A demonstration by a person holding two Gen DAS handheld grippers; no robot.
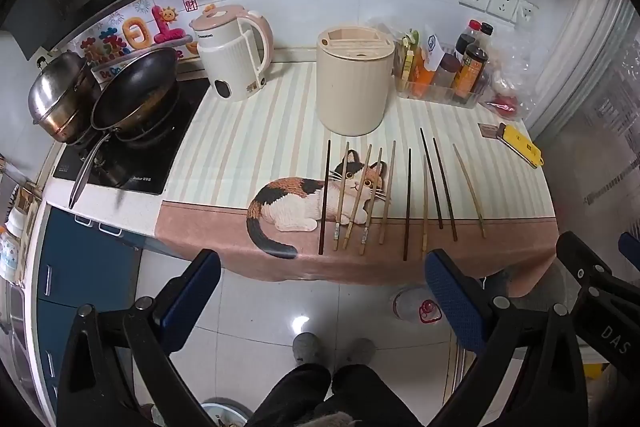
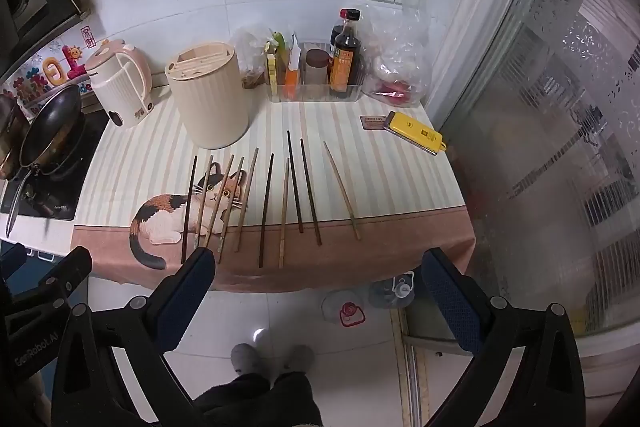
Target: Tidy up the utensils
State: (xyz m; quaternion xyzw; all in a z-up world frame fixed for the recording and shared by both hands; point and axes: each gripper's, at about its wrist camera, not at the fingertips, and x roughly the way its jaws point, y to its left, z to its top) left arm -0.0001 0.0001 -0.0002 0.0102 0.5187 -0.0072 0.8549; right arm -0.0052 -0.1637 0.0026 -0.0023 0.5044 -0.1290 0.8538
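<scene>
Several chopsticks, some dark (image 1: 407, 203) (image 2: 267, 207) and some pale bamboo (image 1: 387, 191) (image 2: 246, 199), lie side by side on a cat-print cloth (image 1: 208, 227) (image 2: 400, 247) near the counter's front edge. Behind them stands a cream utensil holder (image 1: 354, 79) (image 2: 212, 95) with slots in its top. My left gripper (image 1: 320, 267) hangs wide open and empty in front of the counter edge, over the floor. Beside it my right gripper (image 2: 320, 261) is open and empty too, and it is level with the right half of the row.
A white-and-pink kettle (image 1: 234, 55) and pans on a black hob (image 1: 132, 95) stand to the left. A tray of sauce bottles (image 1: 440, 75) and a plastic bag are at the back right, a yellow tool (image 2: 416, 133) further forward. A glass door (image 2: 540, 147) closes the right side. A person's slippered feet (image 1: 332, 349) are below.
</scene>
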